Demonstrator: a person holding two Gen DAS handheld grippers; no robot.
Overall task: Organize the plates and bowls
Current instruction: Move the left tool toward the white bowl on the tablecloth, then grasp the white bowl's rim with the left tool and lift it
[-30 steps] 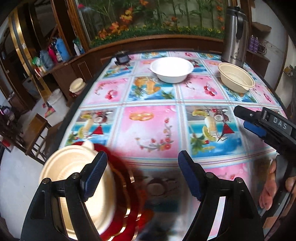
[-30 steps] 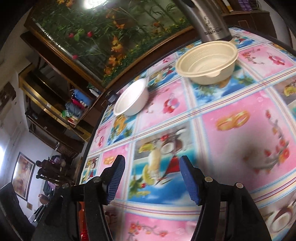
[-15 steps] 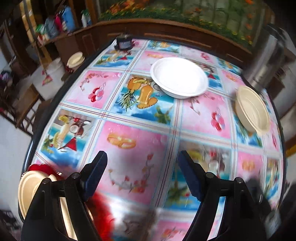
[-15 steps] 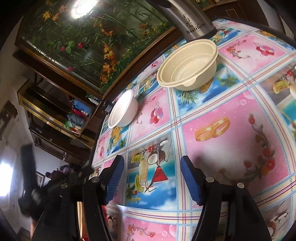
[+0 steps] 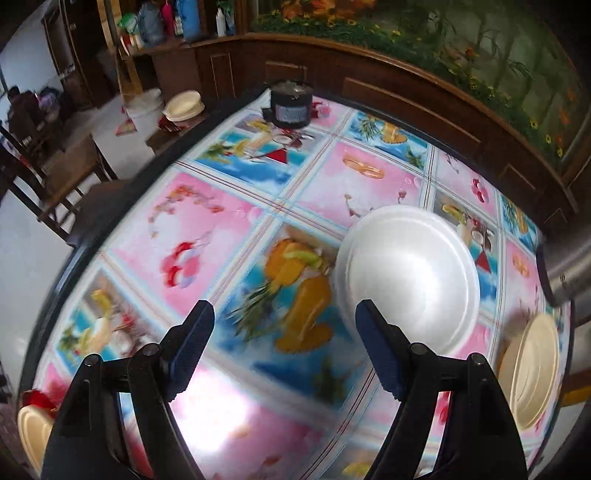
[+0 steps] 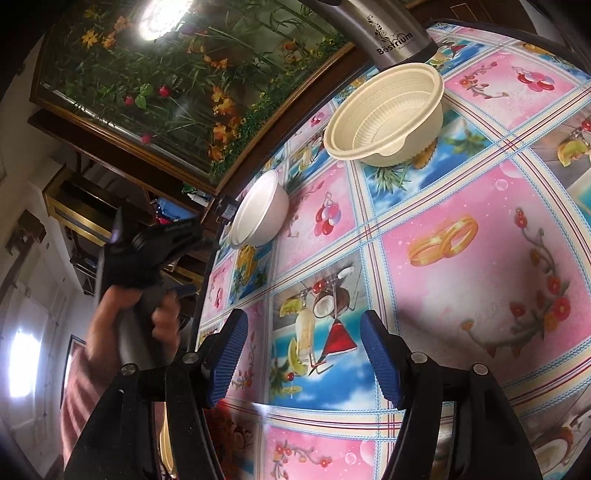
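A white foam bowl (image 5: 410,280) sits upright on the patterned tablecloth (image 5: 207,236). My left gripper (image 5: 284,343) hangs open and empty just short of it, the right fingertip close to the bowl's near rim. A cream ribbed bowl (image 6: 384,114) stands farther right, also seen as the cream bowl (image 5: 532,373) at the left wrist view's edge. My right gripper (image 6: 303,347) is open over bare cloth, well short of both bowls. The white bowl (image 6: 258,214) lies beyond it to the left. A cream plate on a red one (image 5: 31,435) rests at the near left table edge.
A steel kettle (image 6: 388,33) stands right behind the cream bowl. A dark pot (image 5: 291,105) sits at the table's far edge. Wooden chairs (image 5: 55,177) and a cabinet with a flower panel (image 5: 443,44) ring the table. A hand (image 6: 162,321) holds the left gripper's handle.
My left gripper swept from over the plate stack at the near edge across the table to the white bowl, rolling as it went. The right gripper tilted slightly and hardly shifted.
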